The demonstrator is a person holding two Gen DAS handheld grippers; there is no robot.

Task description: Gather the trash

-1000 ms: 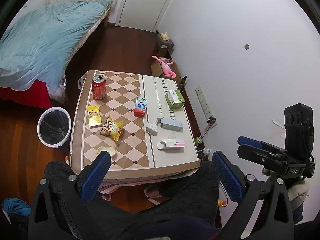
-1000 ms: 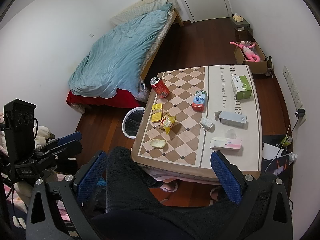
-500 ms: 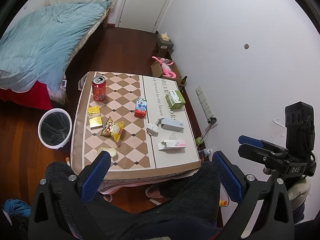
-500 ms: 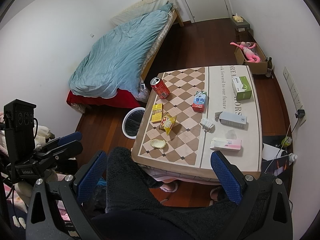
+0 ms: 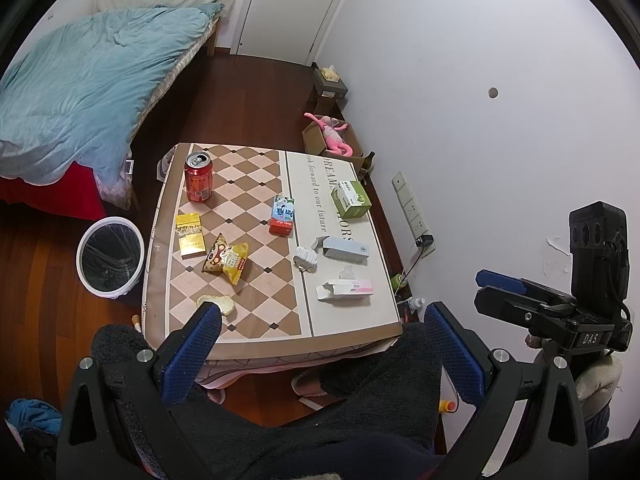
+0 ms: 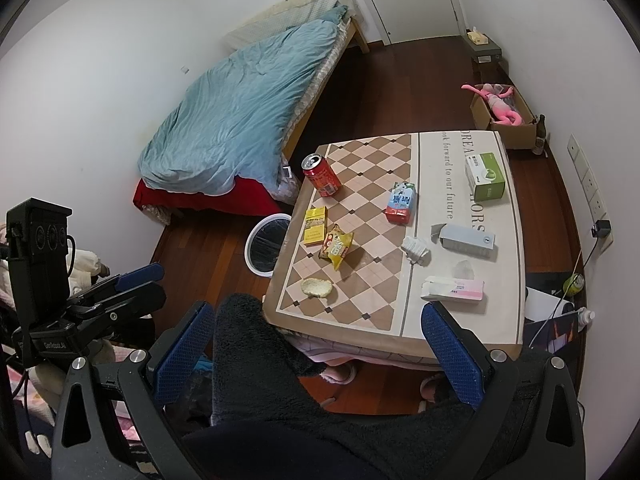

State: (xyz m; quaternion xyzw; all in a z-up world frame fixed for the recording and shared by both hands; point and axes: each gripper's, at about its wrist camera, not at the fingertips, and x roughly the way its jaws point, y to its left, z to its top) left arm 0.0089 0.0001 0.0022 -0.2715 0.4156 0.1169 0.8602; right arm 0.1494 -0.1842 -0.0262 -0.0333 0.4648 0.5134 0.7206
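Both grippers — left (image 5: 320,344) and right (image 6: 316,344) — gape wide, empty. Trash sits mid-frame on the table (image 5: 352,330): can (image 5: 198,177), wrapper (image 5: 226,258), cartons. Bin (image 5: 110,256) at left — black liner, contents unclear.

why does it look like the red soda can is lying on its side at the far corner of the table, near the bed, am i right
Not quite. The red soda can is standing upright, its opened top facing up, not lying on its side. The rest holds: it sits at the far corner of the table, on the side nearest the bed. The left wrist view shows this most clearly.
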